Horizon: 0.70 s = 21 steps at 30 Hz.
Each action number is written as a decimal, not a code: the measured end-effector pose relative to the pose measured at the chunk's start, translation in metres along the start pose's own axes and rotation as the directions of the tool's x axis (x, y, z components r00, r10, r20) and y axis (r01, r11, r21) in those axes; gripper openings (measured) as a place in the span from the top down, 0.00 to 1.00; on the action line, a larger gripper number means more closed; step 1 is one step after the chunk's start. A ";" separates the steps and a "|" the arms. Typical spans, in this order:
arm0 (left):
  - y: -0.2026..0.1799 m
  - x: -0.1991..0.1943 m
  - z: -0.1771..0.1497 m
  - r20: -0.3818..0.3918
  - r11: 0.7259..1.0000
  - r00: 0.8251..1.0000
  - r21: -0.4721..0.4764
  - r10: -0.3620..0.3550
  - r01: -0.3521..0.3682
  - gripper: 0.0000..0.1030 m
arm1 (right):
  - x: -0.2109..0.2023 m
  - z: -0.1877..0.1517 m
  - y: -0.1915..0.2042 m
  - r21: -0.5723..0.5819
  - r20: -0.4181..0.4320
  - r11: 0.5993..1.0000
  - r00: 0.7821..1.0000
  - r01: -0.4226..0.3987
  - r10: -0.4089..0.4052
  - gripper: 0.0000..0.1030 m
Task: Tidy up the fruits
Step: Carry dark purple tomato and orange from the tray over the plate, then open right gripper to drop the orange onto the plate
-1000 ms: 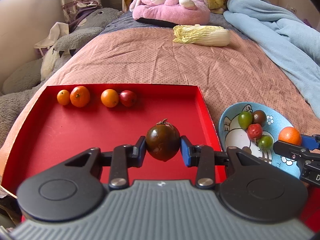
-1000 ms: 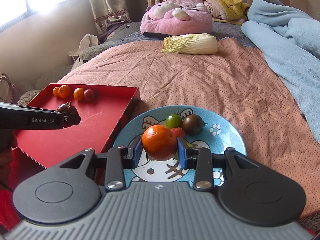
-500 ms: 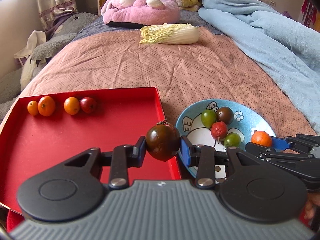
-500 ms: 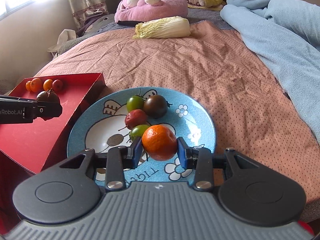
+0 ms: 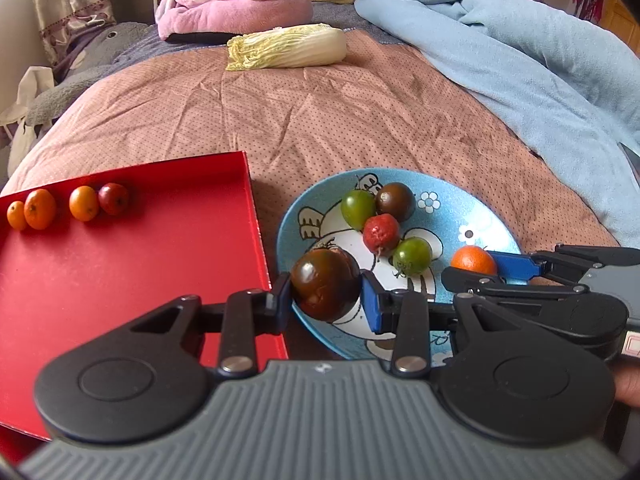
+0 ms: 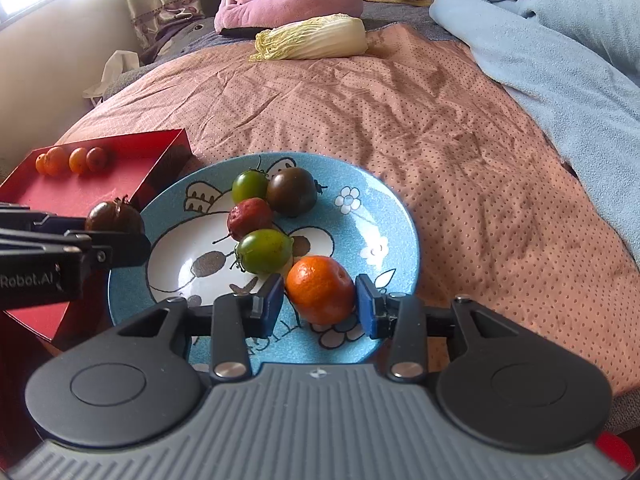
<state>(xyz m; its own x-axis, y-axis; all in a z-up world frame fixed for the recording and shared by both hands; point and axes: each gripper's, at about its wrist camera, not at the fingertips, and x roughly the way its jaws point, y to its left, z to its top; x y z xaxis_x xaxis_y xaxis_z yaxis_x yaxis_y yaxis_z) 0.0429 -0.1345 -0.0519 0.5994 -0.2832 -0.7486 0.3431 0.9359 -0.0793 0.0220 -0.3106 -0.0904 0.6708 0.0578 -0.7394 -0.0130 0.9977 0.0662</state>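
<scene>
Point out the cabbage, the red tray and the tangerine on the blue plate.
cabbage (image 5: 288, 48), left wrist view, middle of its pale body.
red tray (image 5: 140, 264), left wrist view, bare floor.
tangerine (image 6: 320, 290), right wrist view, centre of its peel, between the right gripper's opening fingers.

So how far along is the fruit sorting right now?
Partway. Four small fruits line the red tray, and four tomatoes sit on the blue plate. The right claw is opening around the orange on the plate; the left claw holds a dark tomato, not yet placed.
</scene>
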 end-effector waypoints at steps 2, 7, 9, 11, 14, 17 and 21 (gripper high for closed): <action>-0.003 0.002 -0.002 -0.005 1.000 1.000 0.009 -0.006 0.006 0.61 | -0.005 0.002 -0.001 0.010 0.015 1.000 1.000 0.002 -0.002 0.45; -0.012 0.007 -0.006 -0.017 0.999 1.000 0.035 -0.016 0.017 0.61 | -0.021 0.013 0.001 0.022 0.077 1.000 0.997 0.000 -0.001 0.44; -0.017 0.009 -0.008 -0.020 0.999 1.000 0.047 -0.021 0.022 0.61 | -0.028 0.018 0.002 0.028 0.106 1.000 0.994 0.000 -0.003 0.42; -0.020 0.012 -0.010 -0.026 0.998 0.999 0.049 -0.028 0.029 0.61 | -0.034 0.022 0.004 0.028 0.123 1.000 0.992 -0.008 0.004 0.38; -0.024 0.017 -0.012 -0.035 0.998 0.999 0.058 -0.035 0.037 0.61 | -0.040 0.027 0.007 0.020 0.140 1.000 0.990 -0.016 0.014 0.36; -0.028 0.021 -0.015 -0.040 0.997 0.998 0.070 -0.043 0.046 0.61 | -0.043 0.028 0.009 0.019 0.145 0.999 0.989 -0.027 0.023 0.35; -0.030 0.025 -0.018 -0.049 0.995 0.998 0.085 -0.048 0.052 0.61 | -0.044 0.027 0.007 0.035 0.140 0.999 0.990 -0.034 0.029 0.34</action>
<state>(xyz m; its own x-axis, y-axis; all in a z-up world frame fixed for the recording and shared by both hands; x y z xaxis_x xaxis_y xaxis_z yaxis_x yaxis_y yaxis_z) 0.0346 -0.1660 -0.0796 0.5464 -0.3169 -0.7752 0.4339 0.8989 -0.0617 0.0125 -0.3071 -0.0392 0.7674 0.0813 -0.6359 -0.0099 0.9933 0.1150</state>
